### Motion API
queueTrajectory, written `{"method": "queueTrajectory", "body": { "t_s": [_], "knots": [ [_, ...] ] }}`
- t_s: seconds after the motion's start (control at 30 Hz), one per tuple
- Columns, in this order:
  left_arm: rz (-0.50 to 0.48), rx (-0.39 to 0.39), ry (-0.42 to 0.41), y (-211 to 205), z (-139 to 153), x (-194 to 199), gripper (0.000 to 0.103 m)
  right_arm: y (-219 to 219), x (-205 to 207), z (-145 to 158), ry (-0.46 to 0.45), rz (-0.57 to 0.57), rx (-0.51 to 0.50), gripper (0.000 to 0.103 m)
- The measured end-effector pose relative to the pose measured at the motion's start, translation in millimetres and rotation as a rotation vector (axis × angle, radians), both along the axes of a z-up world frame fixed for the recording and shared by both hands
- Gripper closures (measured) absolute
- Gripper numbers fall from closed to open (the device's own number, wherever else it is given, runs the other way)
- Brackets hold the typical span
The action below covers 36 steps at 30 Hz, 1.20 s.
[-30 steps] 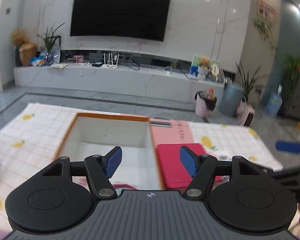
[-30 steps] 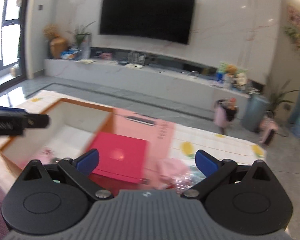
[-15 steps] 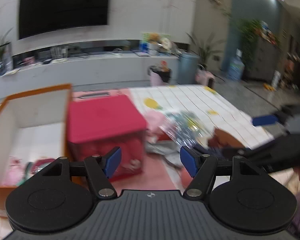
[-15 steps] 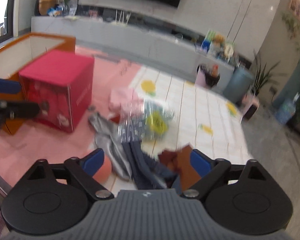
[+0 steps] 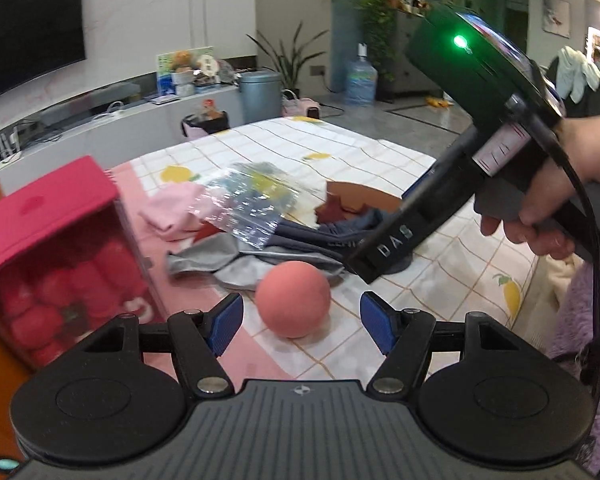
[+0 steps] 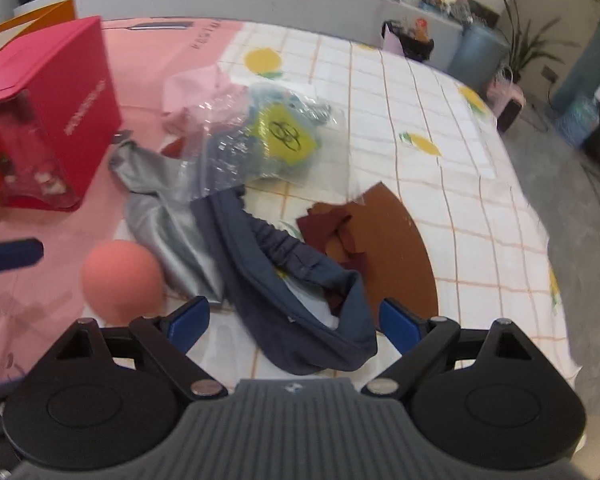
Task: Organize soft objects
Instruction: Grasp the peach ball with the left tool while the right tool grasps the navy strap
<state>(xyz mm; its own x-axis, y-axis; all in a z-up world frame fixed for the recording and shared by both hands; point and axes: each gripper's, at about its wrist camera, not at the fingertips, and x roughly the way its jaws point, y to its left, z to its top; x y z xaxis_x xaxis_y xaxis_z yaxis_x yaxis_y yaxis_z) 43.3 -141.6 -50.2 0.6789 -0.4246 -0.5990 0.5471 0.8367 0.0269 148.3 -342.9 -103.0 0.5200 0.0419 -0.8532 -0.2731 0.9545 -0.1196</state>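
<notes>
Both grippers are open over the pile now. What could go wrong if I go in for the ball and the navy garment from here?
The pink ball sits loose ahead of the open left gripper; a glancing pad could send it rolling. The navy garment in front of the right gripper lies against the grey cloth and maroon pieces, so lifting it may drag them. The clear plastic bag overlaps the pile and could slide.

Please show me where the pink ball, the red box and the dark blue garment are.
pink ball [image 5: 293,299]: left wrist view, its front.
red box [image 6: 48,92]: right wrist view, its side.
dark blue garment [image 6: 260,276]: right wrist view, its middle.
</notes>
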Motion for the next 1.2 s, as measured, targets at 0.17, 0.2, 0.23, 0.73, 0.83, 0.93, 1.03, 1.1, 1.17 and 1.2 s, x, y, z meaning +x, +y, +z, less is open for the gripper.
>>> {"method": "queueTrajectory", "body": {
  "t_s": [0.17, 0.2, 0.23, 0.73, 0.83, 0.93, 1.03, 1.1, 1.17, 1.2],
  "knots": [
    [-0.044, -0.009, 0.027, -9.3, -12.3, 9.5, 0.024, -2.8, 6.5, -9.3, 0.036, -0.012, -0.002, 0.015],
    [-0.046, -0.013, 0.032, -9.8, -14.0, 12.8, 0.024, -2.6, 7.0, -9.6, 0.037, -0.010, -0.002, 0.016],
    [-0.043, -0.008, 0.035, -11.5, -16.1, 15.4, 0.024, -2.6, 7.2, -10.1, 0.039, -0.010, -0.001, 0.018],
    [0.068, -0.066, 0.089, 5.8, -13.9, 29.2, 0.053, -11.4, 10.1, -12.0, 0.067, -0.028, 0.075, 0.075],
    [0.099, -0.062, 0.084, 14.9, -6.2, 21.5, 0.053, -16.2, 10.0, -10.3, 0.070, -0.046, 0.100, 0.090],
    [0.134, -0.057, 0.097, 26.8, 0.9, 13.0, 0.053, -16.8, 4.7, -2.9, 0.050, -0.031, 0.139, 0.094],
    [0.160, -0.052, 0.100, 38.2, 8.3, 4.1, 0.053, -11.3, -9.5, 14.6, -0.046, 0.006, 0.138, 0.094],
    [0.174, -0.056, 0.094, 42.7, 13.6, -1.6, 0.053, -7.1, -22.4, 27.7, -0.112, 0.041, 0.150, 0.095],
    [0.178, -0.065, 0.086, 49.2, 18.5, -8.1, 0.053, -0.1, -34.5, 37.6, -0.149, 0.060, 0.137, 0.095],
    [0.177, -0.067, 0.081, 52.4, 20.4, -11.7, 0.053, 2.9, -40.0, 41.4, -0.163, 0.061, 0.127, 0.095]
  ]
}}
